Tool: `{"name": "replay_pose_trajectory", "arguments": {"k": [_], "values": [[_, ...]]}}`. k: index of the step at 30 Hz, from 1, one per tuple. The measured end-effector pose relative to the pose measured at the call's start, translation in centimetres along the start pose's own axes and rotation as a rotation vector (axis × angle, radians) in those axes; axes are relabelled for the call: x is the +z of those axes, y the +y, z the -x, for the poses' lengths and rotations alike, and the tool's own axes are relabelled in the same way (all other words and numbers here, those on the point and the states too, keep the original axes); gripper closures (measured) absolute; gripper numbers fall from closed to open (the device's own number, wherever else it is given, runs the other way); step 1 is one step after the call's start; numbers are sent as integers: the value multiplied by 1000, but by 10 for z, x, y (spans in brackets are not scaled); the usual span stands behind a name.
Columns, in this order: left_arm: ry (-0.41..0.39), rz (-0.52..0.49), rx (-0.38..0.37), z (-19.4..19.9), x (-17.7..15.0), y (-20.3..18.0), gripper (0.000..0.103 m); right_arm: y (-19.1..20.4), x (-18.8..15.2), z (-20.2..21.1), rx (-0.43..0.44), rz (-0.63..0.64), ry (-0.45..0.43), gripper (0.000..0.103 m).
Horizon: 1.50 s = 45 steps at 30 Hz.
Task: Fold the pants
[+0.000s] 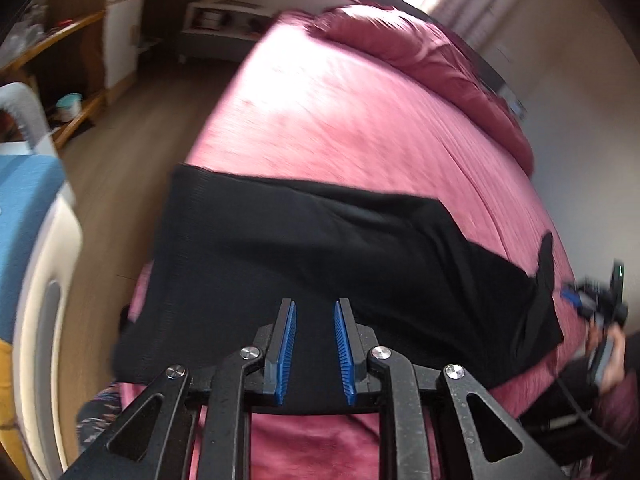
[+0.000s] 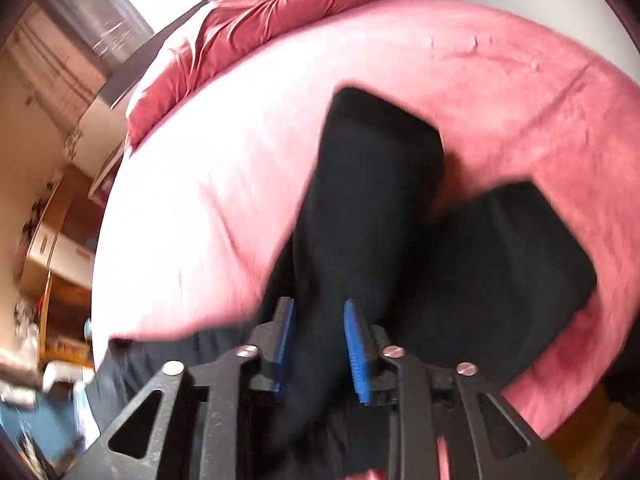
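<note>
Lying flat: black pants (image 1: 320, 248) on pink bed (image 1: 340, 120), wood floor (image 1: 132, 152).

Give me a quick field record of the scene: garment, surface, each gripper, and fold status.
garment: black pants, lying spread on the bed
surface: pink bedspread, with a rumpled red duvet at the far end
legs: in the right wrist view the two legs diverge, not stacked
left gripper: jaws apart above the pants, nothing between the pads
right gripper: jaws apart over the pants, no cloth visibly pinched; picture blurred
fold status: legs not laid one on the other
</note>
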<state>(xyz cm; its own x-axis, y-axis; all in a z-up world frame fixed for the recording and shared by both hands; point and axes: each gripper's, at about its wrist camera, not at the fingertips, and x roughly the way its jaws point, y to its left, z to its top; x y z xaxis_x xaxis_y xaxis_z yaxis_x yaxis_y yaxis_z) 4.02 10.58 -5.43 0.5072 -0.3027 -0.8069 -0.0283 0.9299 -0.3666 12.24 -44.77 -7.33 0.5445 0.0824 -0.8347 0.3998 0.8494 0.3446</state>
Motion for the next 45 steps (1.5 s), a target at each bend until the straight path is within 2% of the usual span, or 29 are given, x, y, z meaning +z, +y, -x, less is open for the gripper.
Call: {"name": "replay_pose_trajectory", "arguments": {"k": [1, 2, 4, 7, 11, 12, 13, 14, 15, 18, 22, 23, 26, 27, 30, 32, 36, 39, 41, 45], "values": [[16, -16, -6, -6, 0, -8, 83, 4, 13, -4, -21, -7, -10, 42], [32, -32, -12, -11, -2, -16, 83, 8, 24, -10, -40, -10, -12, 35], [61, -62, -23, -22, -5, -29, 83, 15, 48, -26, -99, -12, -7, 35], [97, -87, -24, -34, -6, -39, 83, 27, 75, -58, -232, 9, 53, 32], [130, -85, -23, -45, -10, -42, 83, 32, 92, -104, -401, 70, 160, 31], [135, -83, -26, -46, -10, -42, 83, 31, 93, -113, -442, 93, 184, 33], [141, -82, -27, -49, -11, -43, 83, 30, 92, -122, -483, 114, 207, 46], [145, -86, -26, -51, -12, -45, 83, 28, 91, -126, -492, 123, 221, 81], [148, -91, -23, -52, -12, -47, 83, 26, 91, -124, -475, 121, 227, 91], [151, -104, -27, -56, -11, -49, 83, 22, 89, -103, -402, 146, 157, 93], [164, -111, -36, -64, -10, -51, 83, -1, 83, -35, -215, 79, 22, 93], [163, -115, -40, -63, -10, -52, 83, -10, 81, -21, -185, 57, -4, 93], [164, -120, -50, -63, -10, -53, 83, -56, 68, 28, -23, -61, -85, 93], [163, -124, -53, -63, -10, -54, 83, -74, 64, 39, -1, -91, -109, 93], [164, -146, -57, -63, -13, -60, 83, -120, 42, 61, 8, -179, -142, 94], [167, -159, -62, -63, -14, -64, 83, -160, 23, 65, 10, -260, -129, 94], [177, -181, -58, -65, -15, -70, 83, -217, -12, 56, -11, -372, -80, 90], [189, -197, -49, -67, -17, -76, 83, -241, -33, 49, 43, -448, -63, 89], [194, -205, -46, -67, -17, -80, 83, -252, -37, 48, 64, -479, -80, 73], [200, -213, -39, -70, -15, -87, 83, -261, -35, 41, 114, -547, -113, 63]]}}
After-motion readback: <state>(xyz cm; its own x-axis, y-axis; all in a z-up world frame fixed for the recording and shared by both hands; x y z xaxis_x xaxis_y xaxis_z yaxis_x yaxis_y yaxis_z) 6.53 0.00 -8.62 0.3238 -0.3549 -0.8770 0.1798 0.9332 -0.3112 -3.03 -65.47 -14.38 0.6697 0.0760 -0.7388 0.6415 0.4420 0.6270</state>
